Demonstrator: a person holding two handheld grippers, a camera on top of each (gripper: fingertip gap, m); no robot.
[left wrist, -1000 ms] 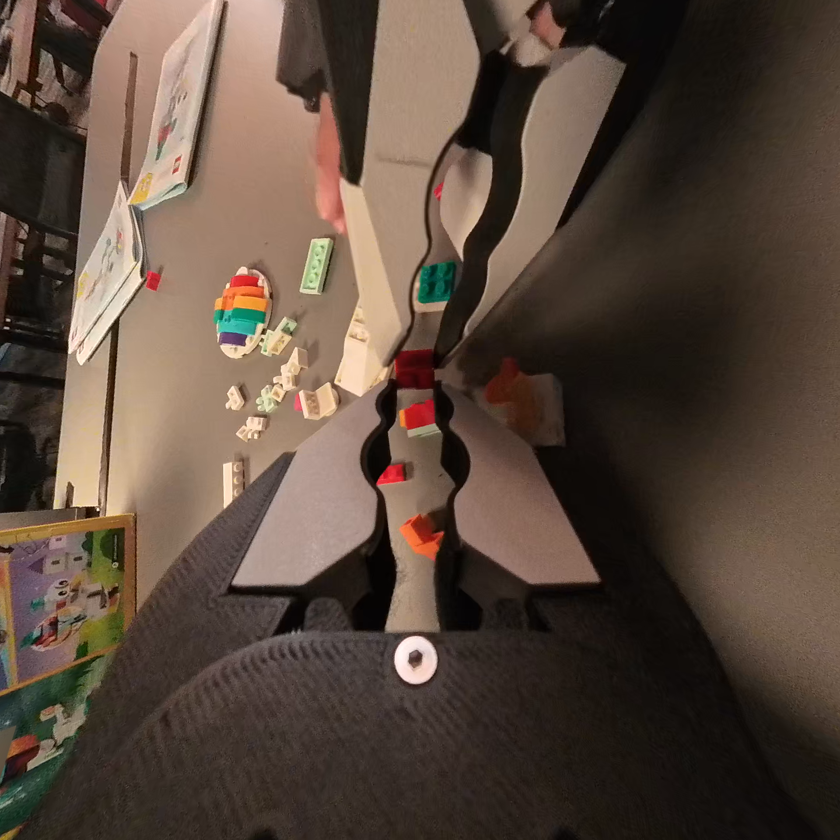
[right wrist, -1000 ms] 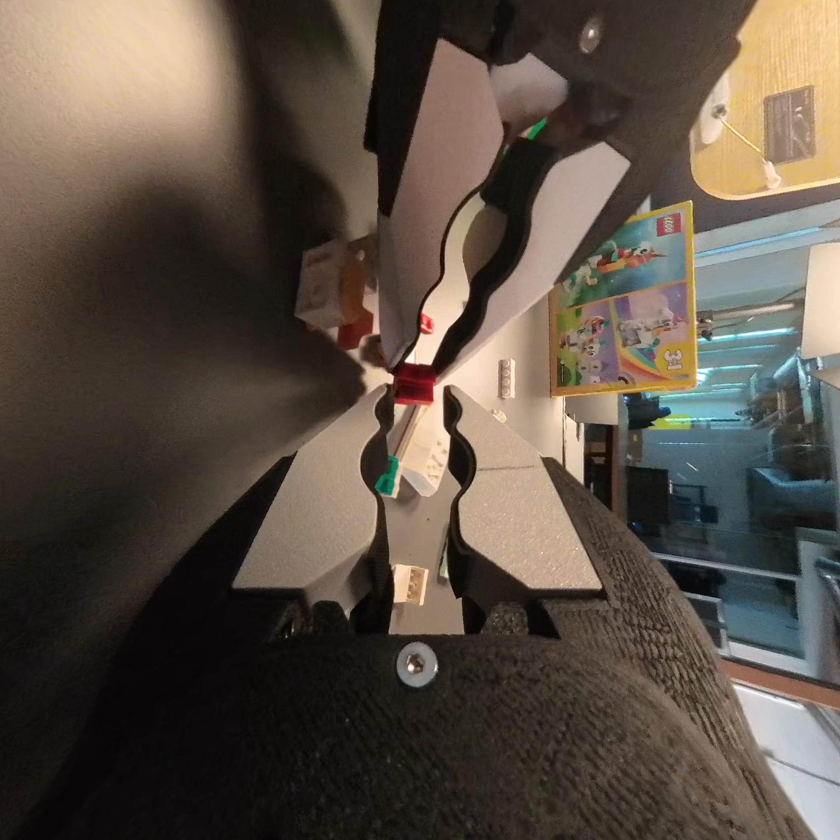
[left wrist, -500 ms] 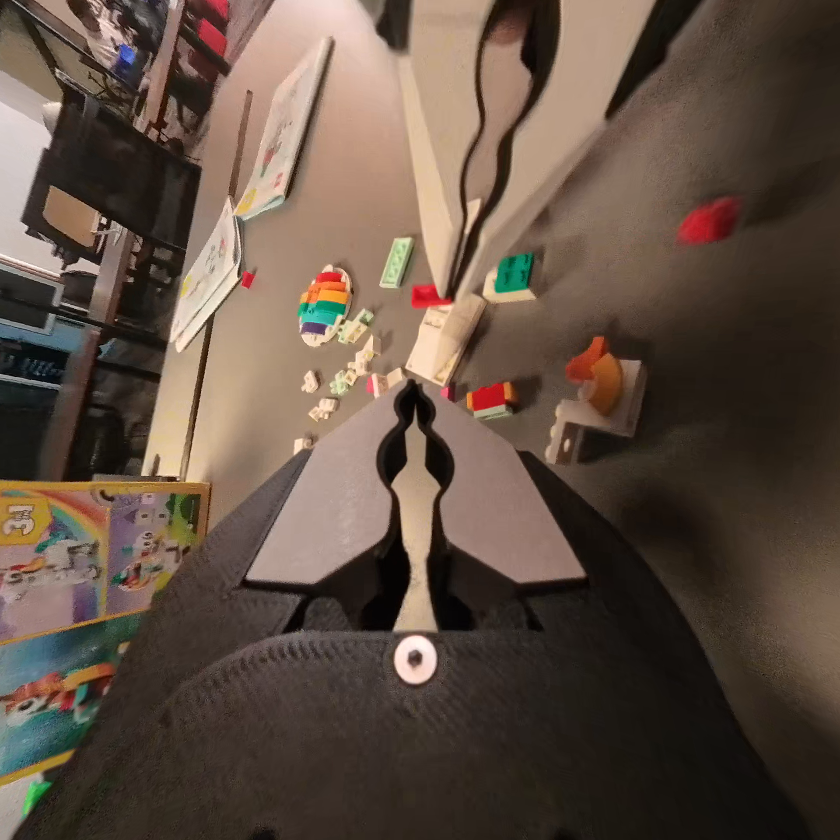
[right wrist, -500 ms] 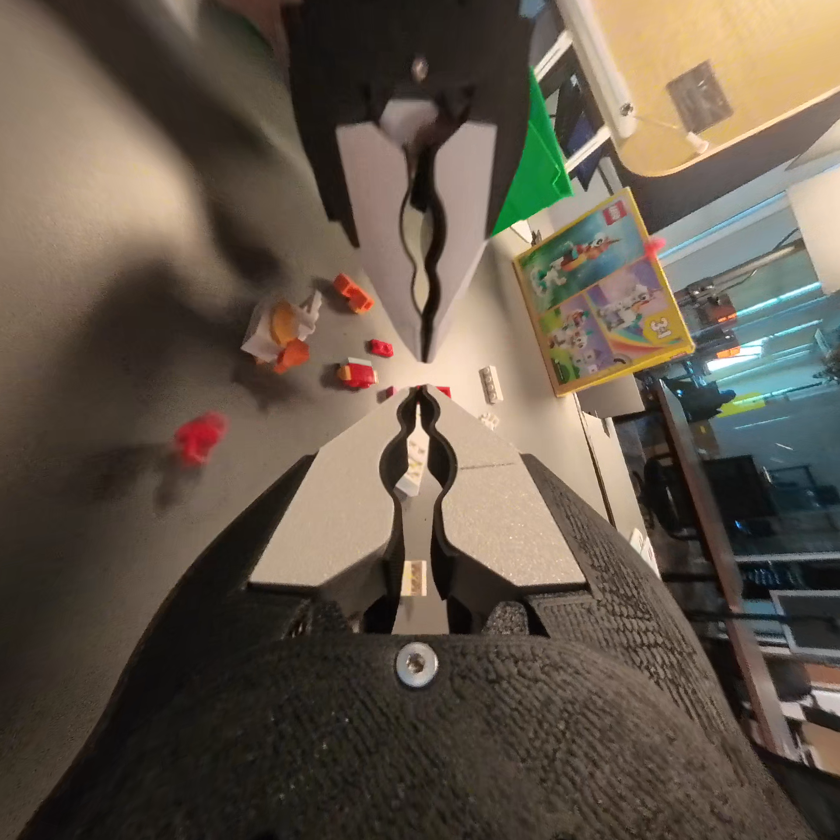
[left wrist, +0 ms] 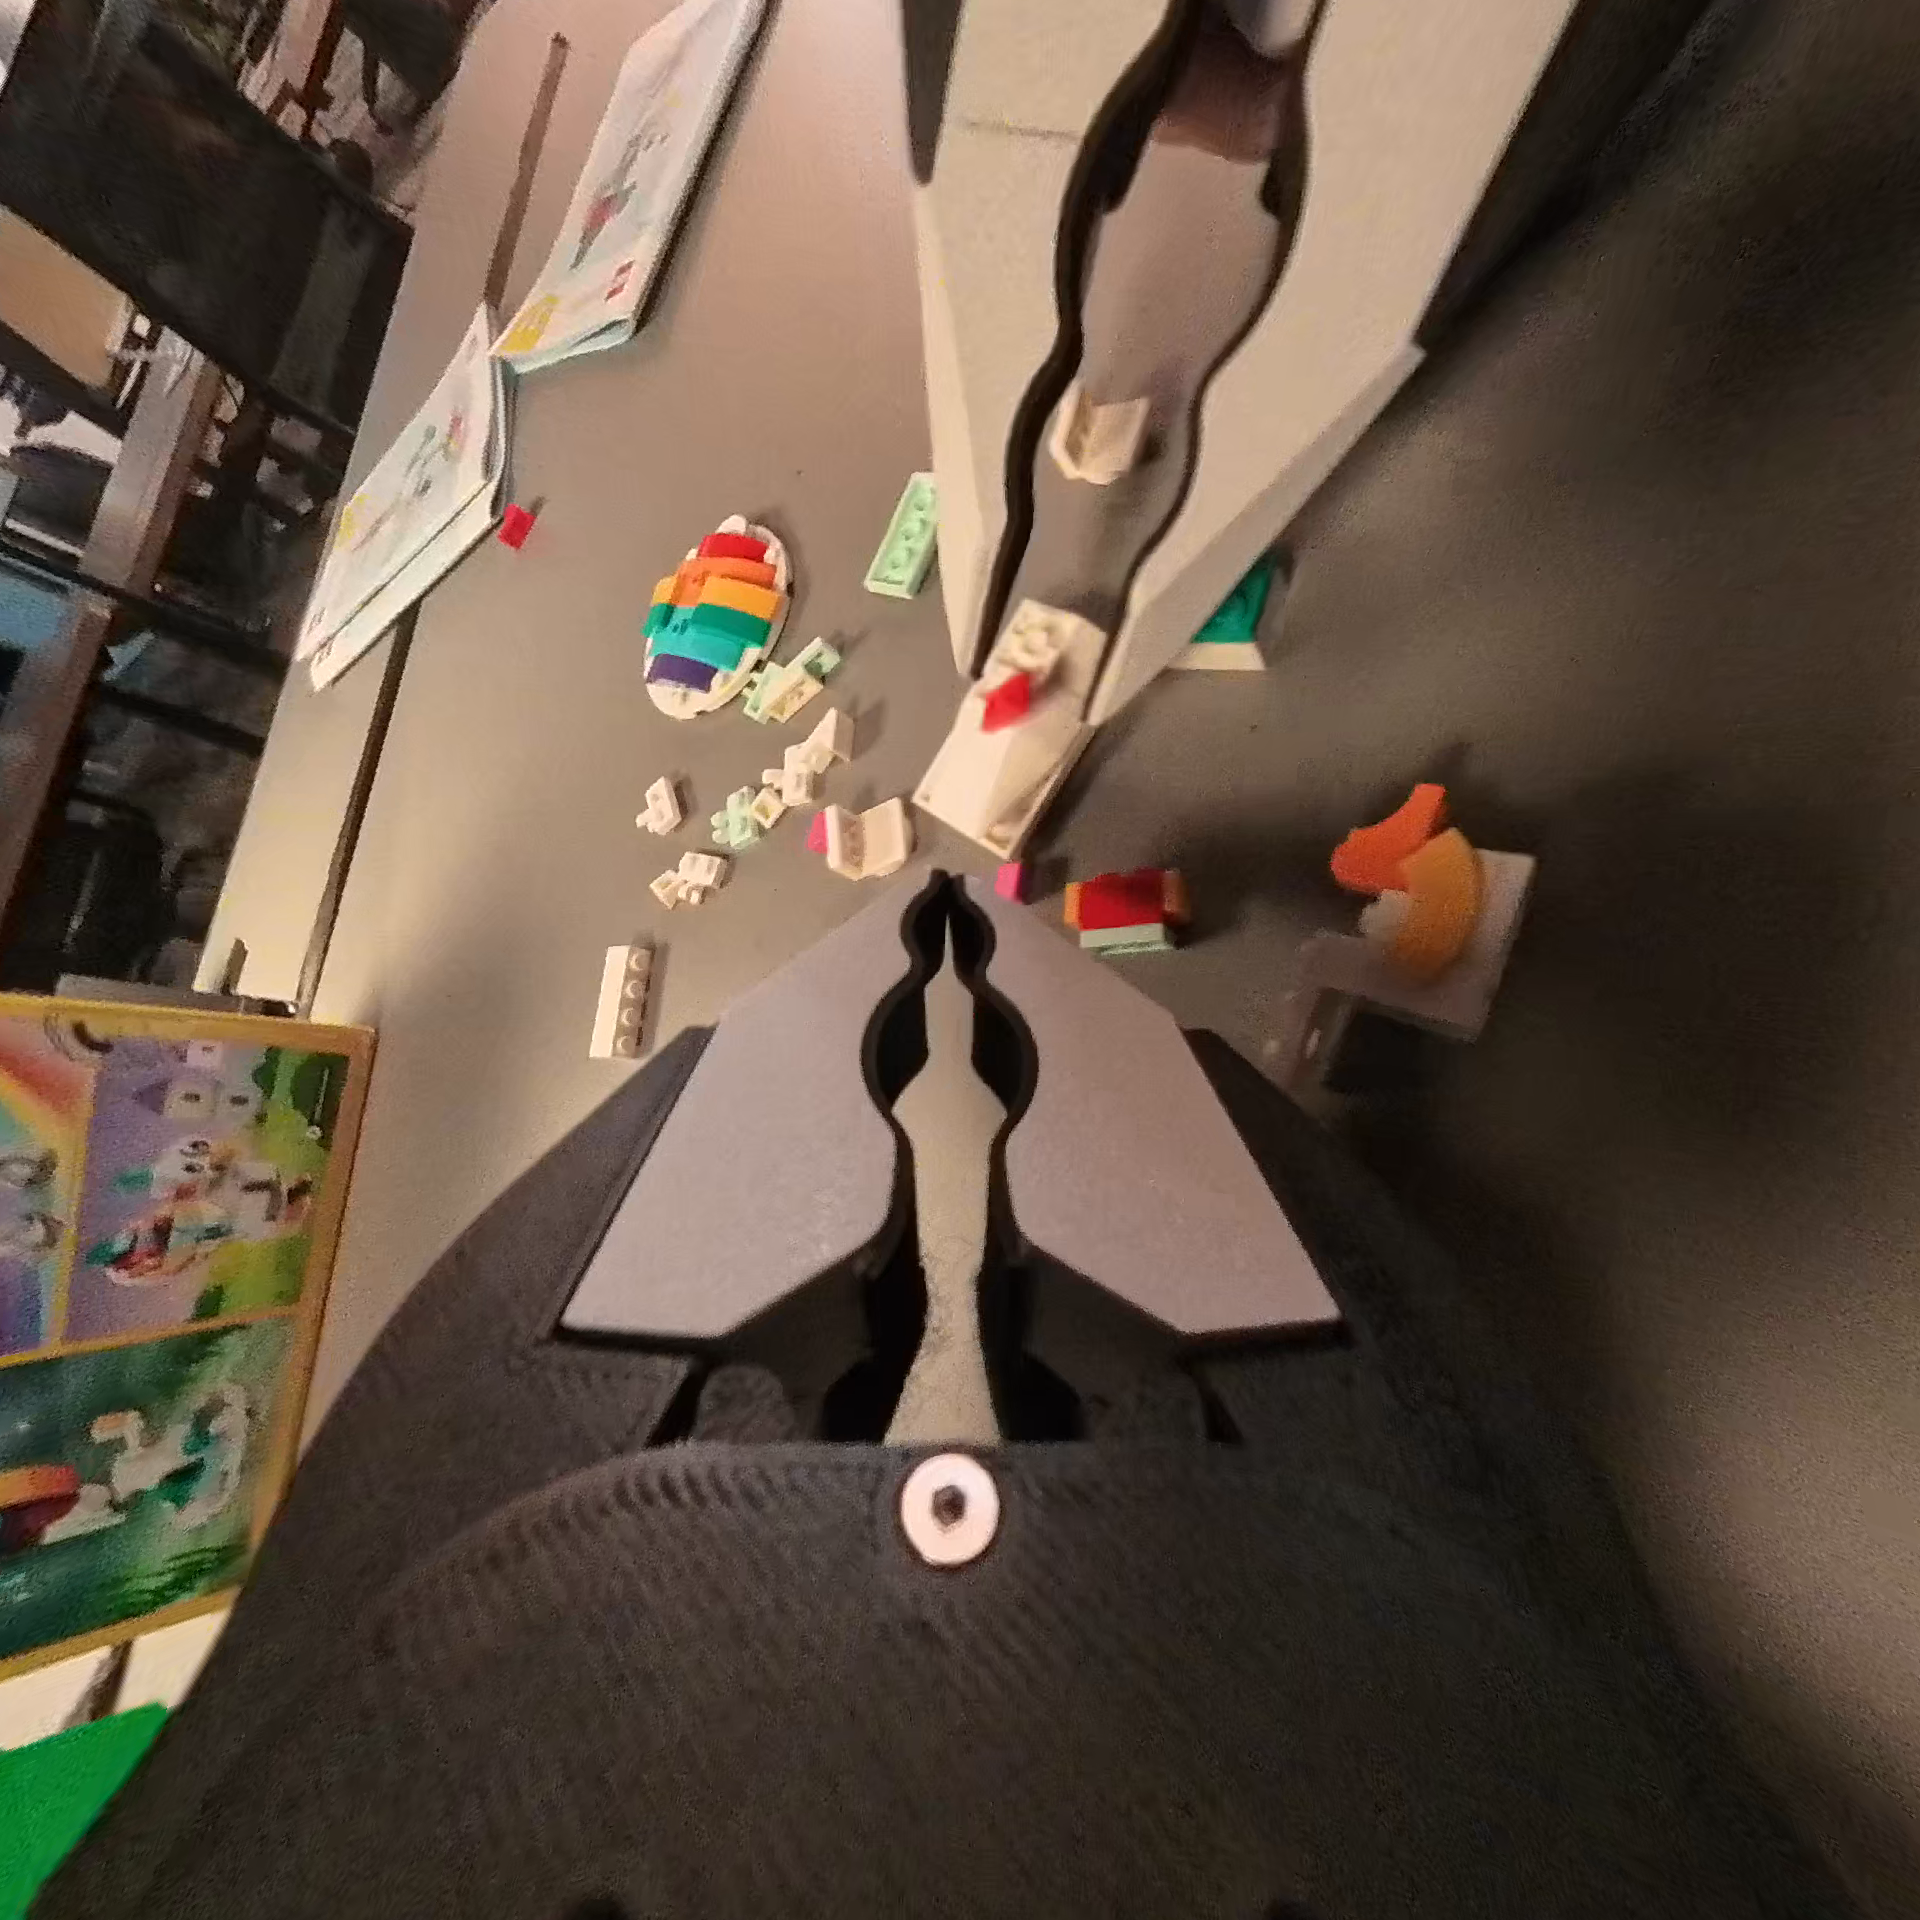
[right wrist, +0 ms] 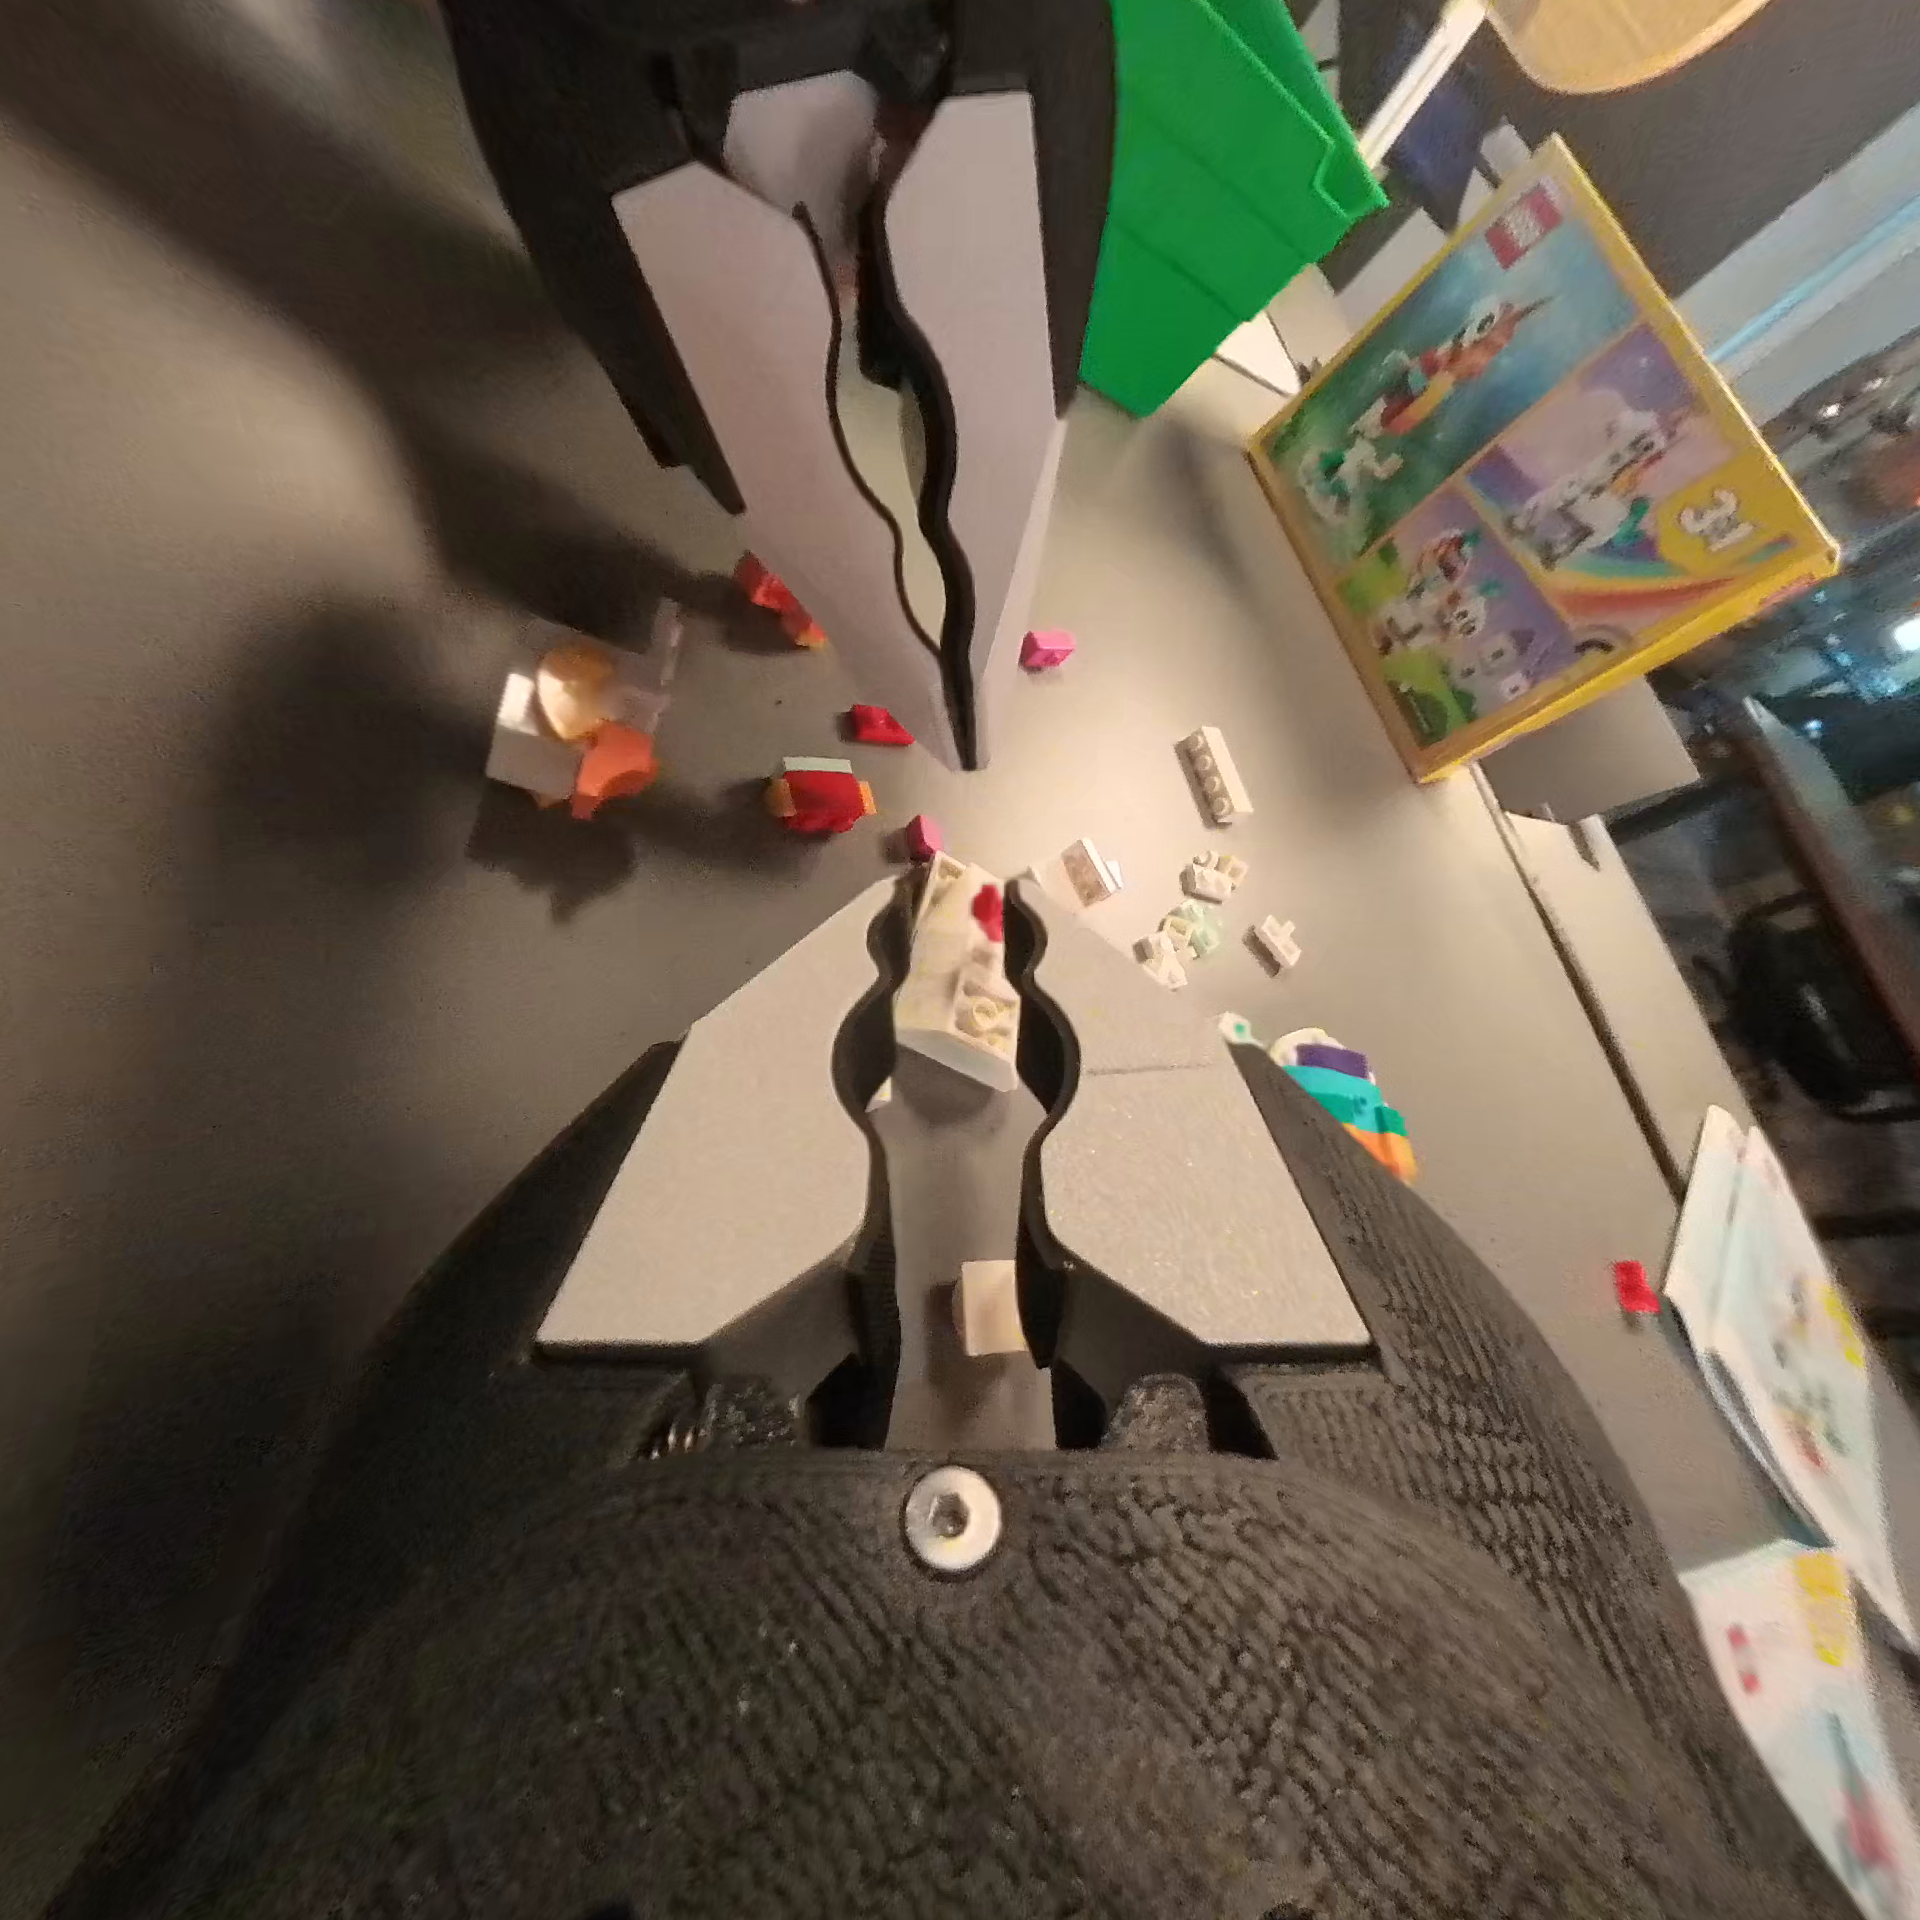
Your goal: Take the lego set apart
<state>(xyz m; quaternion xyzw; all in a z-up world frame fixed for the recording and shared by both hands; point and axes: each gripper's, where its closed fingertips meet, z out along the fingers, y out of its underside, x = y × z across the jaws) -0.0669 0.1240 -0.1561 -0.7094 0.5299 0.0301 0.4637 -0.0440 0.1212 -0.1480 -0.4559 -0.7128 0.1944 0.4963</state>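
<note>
1. The right gripper [right wrist: 951,894] is set around the white lego chunk [left wrist: 1003,748], its fingers either side of the end that carries a small red piece [left wrist: 1006,698]. The tips are not shut together. I cannot tell from either view whether they press on the chunk or only bracket it.

2. The white chunk lies on the grey tabletop [left wrist: 468,852]. It is the largest assembly in reach, so it reads as the next thing to be split.

3. The left gripper [left wrist: 948,902] is closed with nothing in it. It hangs just in front of the white chunk, probably waiting to hold one end while the other gripper pulls.

4. Loose pieces lie scattered about the chunk: small white bits [left wrist: 748,821] to one side, a red and orange block [left wrist: 1127,906] and an orange and white assembly [left wrist: 1413,899] to the other. This suggests the dismantling is well along.

5. Beyond the white bits from the chunk sits a rainbow-striped assembly [left wrist: 717,623], whole for now.

6. The set's box [right wrist: 1538,468] and two booklets [left wrist: 499,364] stand well apart from the chunk, out of the working space.
</note>
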